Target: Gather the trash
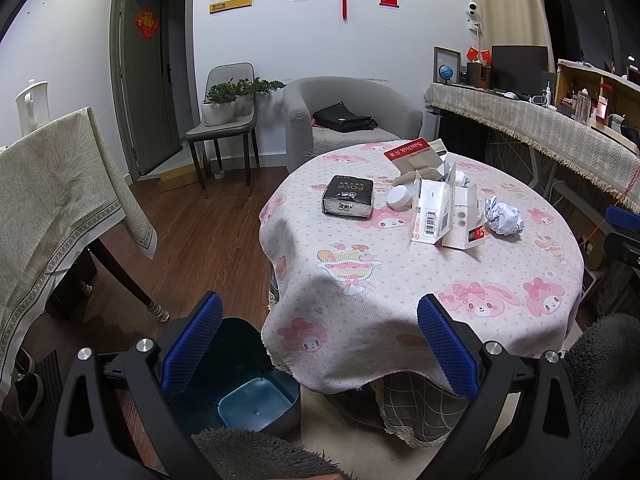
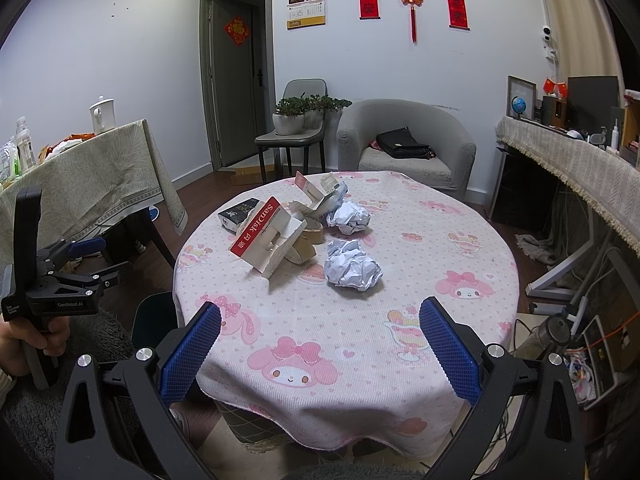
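A round table with a pink cartoon cloth (image 1: pixel 400 280) (image 2: pixel 360 320) carries trash: a crumpled white paper ball (image 1: pixel 503 216) (image 2: pixel 352 269), a second paper ball (image 2: pixel 347 216), a red-and-white SanDisk card package (image 1: pixel 408 151) (image 2: pixel 264 236), opened white packaging (image 1: pixel 444 212), and a black tissue pack (image 1: pixel 348 196) (image 2: pixel 239 212). A dark open trash bin (image 1: pixel 248 392) stands on the floor at the table's left edge. My left gripper (image 1: pixel 320 344) is open and empty above the bin and the table's near edge. My right gripper (image 2: pixel 320 352) is open and empty over the table's near edge.
A second table with a beige cloth (image 1: pixel 52 184) (image 2: pixel 92 176) stands at the left. A grey armchair with a black bag (image 1: pixel 344 120) (image 2: pixel 404 148) and a chair holding potted plants (image 1: pixel 228 108) stand behind. A cluttered desk (image 1: pixel 540 120) and floor cables (image 2: pixel 580 340) are on the right.
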Available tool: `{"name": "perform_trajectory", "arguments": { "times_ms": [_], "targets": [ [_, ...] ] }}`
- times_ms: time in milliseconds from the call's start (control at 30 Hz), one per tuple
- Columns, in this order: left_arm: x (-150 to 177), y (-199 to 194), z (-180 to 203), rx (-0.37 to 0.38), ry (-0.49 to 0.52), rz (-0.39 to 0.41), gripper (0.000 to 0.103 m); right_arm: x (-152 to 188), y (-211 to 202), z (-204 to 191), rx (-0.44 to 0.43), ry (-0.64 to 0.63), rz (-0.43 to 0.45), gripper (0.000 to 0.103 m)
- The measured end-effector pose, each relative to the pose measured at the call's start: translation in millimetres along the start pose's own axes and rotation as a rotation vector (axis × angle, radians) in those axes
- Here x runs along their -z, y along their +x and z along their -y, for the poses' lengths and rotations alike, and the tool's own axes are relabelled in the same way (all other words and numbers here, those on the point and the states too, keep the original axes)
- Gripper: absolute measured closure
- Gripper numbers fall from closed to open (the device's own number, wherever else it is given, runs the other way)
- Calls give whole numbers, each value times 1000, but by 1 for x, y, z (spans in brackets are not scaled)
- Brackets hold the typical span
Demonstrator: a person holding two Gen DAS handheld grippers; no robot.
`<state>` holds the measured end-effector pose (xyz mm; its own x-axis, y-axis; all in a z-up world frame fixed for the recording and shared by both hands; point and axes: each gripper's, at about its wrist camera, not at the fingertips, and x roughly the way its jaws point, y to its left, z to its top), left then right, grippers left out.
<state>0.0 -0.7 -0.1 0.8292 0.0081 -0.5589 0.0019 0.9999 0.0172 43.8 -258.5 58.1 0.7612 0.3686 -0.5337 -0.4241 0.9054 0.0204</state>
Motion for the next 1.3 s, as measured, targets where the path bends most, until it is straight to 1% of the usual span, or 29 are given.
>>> {"name": "perform_trajectory", "arguments": {
  "times_ms": [267,400,467,533,633,833,900,1000,1100,1233,1300],
  "targets": [
    [0,0,0,-2,0,0,3,0,0,0,-1,1,0,3],
    [-2,-2,0,5,9,8,3,-1,3,1,-13,6,-26,3],
    [-4,-6,1,11,25,18,3,-5,3,-1,5,-11,-45,3],
    [-10,-10,2,28,32,31,3,-6,5,-1,10,-18,-58,3],
    [-19,-8,5,57,32,32,3,-12,9,1,5,-1,-63,4],
    [-36,10,14,71,89,28,3,-19,32,10,-6,19,-94,15],
    [-41,16,15,78,99,23,3,-21,40,13,-11,26,-104,21],
    [-49,30,14,88,101,4,3,-24,55,17,-18,28,-122,26],
    [-55,43,11,93,98,-8,3,-25,74,22,-22,26,-152,30],
    [-61,63,8,87,101,-43,3,-25,96,27,-27,23,-187,32],
    [-64,73,9,90,106,-52,3,-25,107,32,-28,25,-201,36]
  ]
}}
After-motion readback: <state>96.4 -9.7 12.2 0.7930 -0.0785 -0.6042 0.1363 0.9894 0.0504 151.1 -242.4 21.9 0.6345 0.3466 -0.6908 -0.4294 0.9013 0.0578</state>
